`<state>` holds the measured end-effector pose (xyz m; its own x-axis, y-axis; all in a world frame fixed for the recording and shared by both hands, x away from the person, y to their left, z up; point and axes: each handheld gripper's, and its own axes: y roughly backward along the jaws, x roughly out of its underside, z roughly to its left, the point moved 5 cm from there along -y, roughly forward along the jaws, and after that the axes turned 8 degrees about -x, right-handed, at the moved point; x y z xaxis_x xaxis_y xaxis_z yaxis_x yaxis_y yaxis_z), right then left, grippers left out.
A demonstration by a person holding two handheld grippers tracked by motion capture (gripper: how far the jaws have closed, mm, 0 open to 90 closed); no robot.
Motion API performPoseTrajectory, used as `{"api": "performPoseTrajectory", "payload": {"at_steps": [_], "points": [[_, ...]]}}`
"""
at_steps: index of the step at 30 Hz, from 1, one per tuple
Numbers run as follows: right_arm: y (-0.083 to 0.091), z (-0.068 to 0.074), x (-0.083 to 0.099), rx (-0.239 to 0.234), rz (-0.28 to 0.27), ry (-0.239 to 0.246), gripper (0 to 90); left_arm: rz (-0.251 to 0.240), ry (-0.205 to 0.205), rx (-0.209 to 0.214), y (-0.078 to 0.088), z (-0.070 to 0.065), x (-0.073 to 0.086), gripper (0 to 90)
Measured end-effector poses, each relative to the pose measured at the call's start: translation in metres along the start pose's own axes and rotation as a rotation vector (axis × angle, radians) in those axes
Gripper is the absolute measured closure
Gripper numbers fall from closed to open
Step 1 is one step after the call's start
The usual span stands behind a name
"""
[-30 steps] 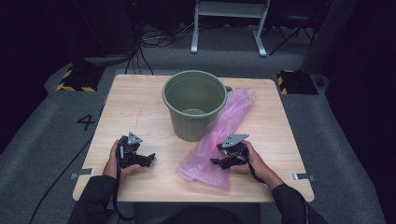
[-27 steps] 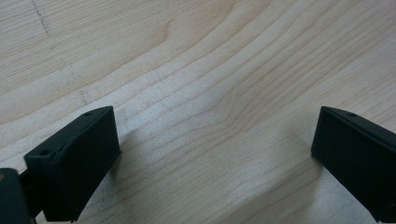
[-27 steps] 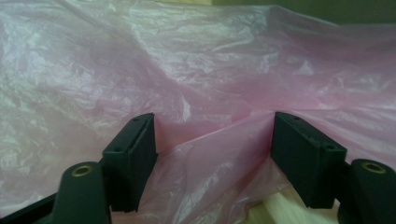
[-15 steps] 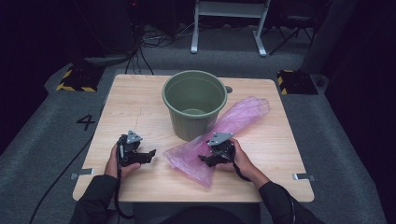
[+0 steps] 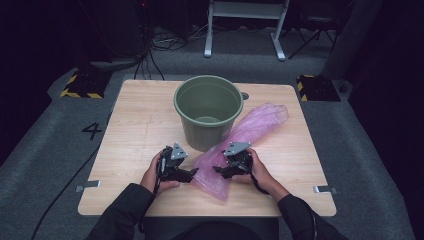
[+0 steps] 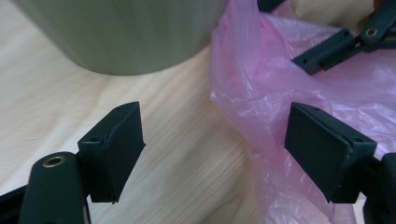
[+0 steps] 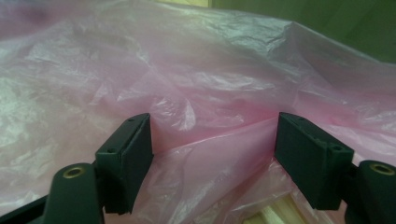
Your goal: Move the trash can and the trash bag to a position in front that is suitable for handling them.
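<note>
On the table [image 5: 135, 125], a thin pink plastic bag [image 5: 250, 131] lies crinkled and see-through, leaning on the green bucket [image 5: 208, 117]. The right gripper [image 5: 219, 171] rests on the bag with its fingers wide and a fold of bag between them. The left gripper [image 5: 194, 172] sits at the bag's edge; its fingers have just been closing but stand wide, holding nothing. A "4" [image 5: 92, 130] marks the grey floor.

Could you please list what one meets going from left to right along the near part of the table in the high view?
Left hand → left gripper → pink bag → right gripper → right hand.
</note>
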<state>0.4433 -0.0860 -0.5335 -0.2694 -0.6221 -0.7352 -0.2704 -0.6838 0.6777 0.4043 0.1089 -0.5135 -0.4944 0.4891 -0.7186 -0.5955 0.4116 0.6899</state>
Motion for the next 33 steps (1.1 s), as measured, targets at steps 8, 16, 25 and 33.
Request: {"api": "performPoseTrajectory", "payload": {"at_steps": [8, 16, 25, 33], "points": [[0.013, 0.004, -0.001, -0.019, -0.010, 0.028, 25.2, 0.064, -0.035, -0.020, -0.013, 0.004, 0.010, 36.4], [0.053, -0.006, -0.002, -0.008, -0.067, 0.062, 20.5, 0.056, -0.025, -0.077, -0.014, 0.018, 0.011, 40.0], [0.063, -0.063, 0.015, 0.085, -0.040, -0.008, 19.6, 0.048, 0.025, -0.094, -0.022, 0.037, 0.009, 34.2], [0.064, -0.090, 0.031, 0.117, -0.010, -0.075, 16.3, 0.040, 0.031, -0.130, -0.028, 0.052, 0.005, 31.1]]}}
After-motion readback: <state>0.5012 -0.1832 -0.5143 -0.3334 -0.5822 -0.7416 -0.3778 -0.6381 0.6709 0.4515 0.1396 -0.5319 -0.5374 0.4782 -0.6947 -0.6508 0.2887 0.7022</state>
